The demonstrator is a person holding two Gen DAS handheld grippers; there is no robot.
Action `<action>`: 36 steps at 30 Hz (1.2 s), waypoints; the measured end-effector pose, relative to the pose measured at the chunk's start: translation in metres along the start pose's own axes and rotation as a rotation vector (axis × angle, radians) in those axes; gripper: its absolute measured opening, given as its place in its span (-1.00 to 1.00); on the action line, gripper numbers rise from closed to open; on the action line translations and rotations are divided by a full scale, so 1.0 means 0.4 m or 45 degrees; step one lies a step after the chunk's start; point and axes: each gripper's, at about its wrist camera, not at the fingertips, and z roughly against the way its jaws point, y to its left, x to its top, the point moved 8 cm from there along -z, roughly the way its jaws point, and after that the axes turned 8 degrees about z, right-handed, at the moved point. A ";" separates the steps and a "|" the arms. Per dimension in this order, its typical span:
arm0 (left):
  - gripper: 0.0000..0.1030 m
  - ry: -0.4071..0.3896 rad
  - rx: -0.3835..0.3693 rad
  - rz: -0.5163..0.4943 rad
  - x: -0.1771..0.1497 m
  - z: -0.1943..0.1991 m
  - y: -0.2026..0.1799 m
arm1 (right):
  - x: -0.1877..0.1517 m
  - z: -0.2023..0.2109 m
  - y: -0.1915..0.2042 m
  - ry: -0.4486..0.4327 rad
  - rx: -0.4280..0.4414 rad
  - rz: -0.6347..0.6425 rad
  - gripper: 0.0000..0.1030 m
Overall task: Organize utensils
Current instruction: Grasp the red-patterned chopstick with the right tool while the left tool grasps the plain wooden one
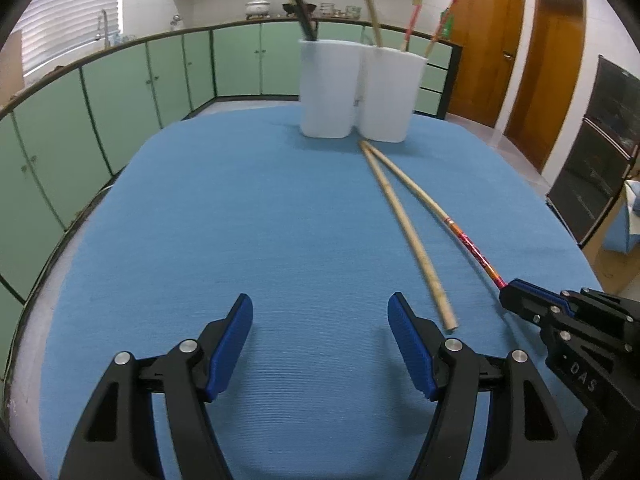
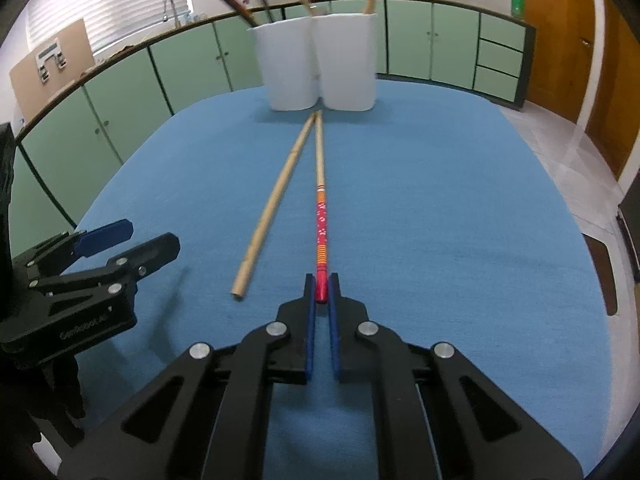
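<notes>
Two chopsticks lie on the blue tabletop (image 1: 240, 220): a plain stick (image 2: 272, 204) and a red-patterned stick (image 2: 321, 224). Their far tips nearly meet just in front of two white holders, and they spread apart toward the near side. The left holder (image 1: 328, 88) and the right holder (image 1: 390, 94) stand touching side by side at the far part of the tabletop. The left holder carries dark utensils (image 1: 298, 4), too blurred to count. The right holder carries three sticks in the left wrist view: one plain (image 1: 370, 8) and two with red ends (image 1: 412, 26), all leaning.

The right gripper (image 2: 321, 284) is pressed nearly together, pinching the near red end of the red-patterned stick between its blue pads (image 2: 310, 336); the rest of that stick rests along the tabletop. The left gripper (image 1: 320, 340) is spread wide and holds nothing, low over bare cloth, with the near end of the plain stick just beside its right pad (image 1: 412, 348). The two grippers sit side by side, near each other but apart.

Between the grippers and the holders only the two sticks lie on the cloth. Behind the tabletop runs a counter (image 1: 120, 46) over green cabinets (image 1: 120, 92), with a tap (image 1: 103, 26), a white pot (image 1: 258, 6) and a green bottle (image 2: 517, 0) on it. Brown doors (image 1: 484, 40) stand at the right.
</notes>
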 end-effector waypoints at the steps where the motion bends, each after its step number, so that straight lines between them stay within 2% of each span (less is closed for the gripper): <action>1: 0.34 0.006 -0.013 -0.005 -0.003 0.000 -0.012 | -0.002 0.004 -0.014 -0.002 -0.009 -0.009 -0.91; 11: 0.34 0.060 -0.079 -0.046 -0.025 -0.019 -0.102 | -0.023 0.007 -0.093 0.014 -0.045 -0.064 -0.90; 15: 0.33 0.078 -0.056 -0.078 -0.026 -0.035 -0.126 | -0.027 0.003 -0.105 0.019 -0.039 -0.073 -0.90; 20: 0.21 0.099 -0.010 -0.089 -0.027 -0.052 -0.131 | -0.029 -0.005 -0.103 0.029 -0.027 -0.076 -0.90; 23: 0.09 0.095 0.010 -0.087 -0.025 -0.056 -0.134 | -0.029 -0.008 -0.101 0.031 -0.023 -0.077 -0.88; 26: -0.14 0.086 0.011 -0.076 -0.023 -0.055 -0.135 | -0.031 -0.008 -0.103 0.029 -0.021 -0.079 -0.88; 28: -0.44 0.081 0.003 -0.064 -0.023 -0.053 -0.133 | -0.031 -0.008 -0.103 0.027 -0.016 -0.084 -0.88; 30: -0.61 0.079 -0.004 -0.049 -0.024 -0.050 -0.131 | -0.032 -0.008 -0.101 0.026 -0.012 -0.089 -0.87; 36: -0.83 0.078 0.000 -0.057 -0.024 -0.052 -0.140 | -0.033 -0.009 -0.097 0.028 -0.042 -0.060 -0.87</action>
